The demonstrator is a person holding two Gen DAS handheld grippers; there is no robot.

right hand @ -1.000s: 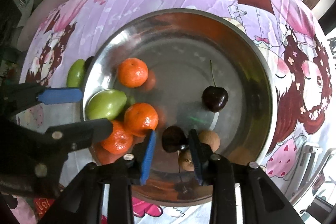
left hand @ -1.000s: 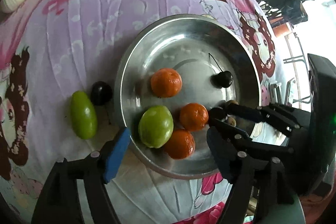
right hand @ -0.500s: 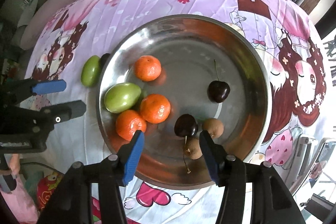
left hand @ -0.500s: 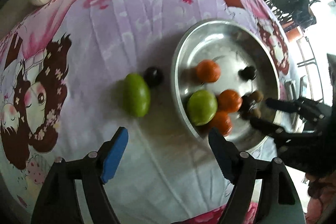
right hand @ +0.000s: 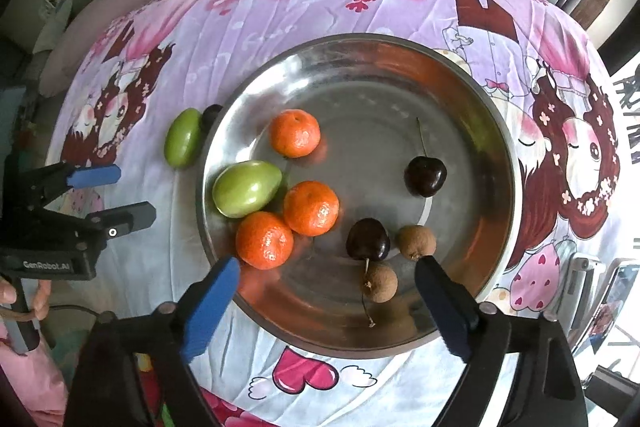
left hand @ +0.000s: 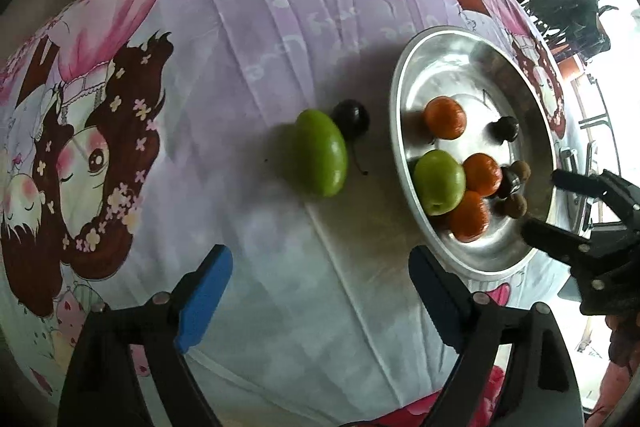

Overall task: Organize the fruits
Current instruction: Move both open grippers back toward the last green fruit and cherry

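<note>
**Both claws spread above the fruit table**

The cartoon-printed tablecloth [right hand: 248,27] covers the table; no lettering on it can be made out. On it sits a round steel basin [right hand: 400,67] holding three oranges [right hand: 311,207], a green mango [right hand: 246,189], two dark cherries [right hand: 425,175] and two brown longans [right hand: 416,241]. A second green mango [left hand: 321,157] and a third cherry [left hand: 352,115] lie touching each other on the cloth just beside the basin's left rim. The left gripper [right hand: 110,195] reads "GenRobot.AI" on its black body. Its jaws have just been opening and stand spread with nothing between them. The right gripper [right hand: 326,301] has also just been opening, its blue pads wide apart above the basin's near edge, one cherry and one longan lying free between them.
</note>
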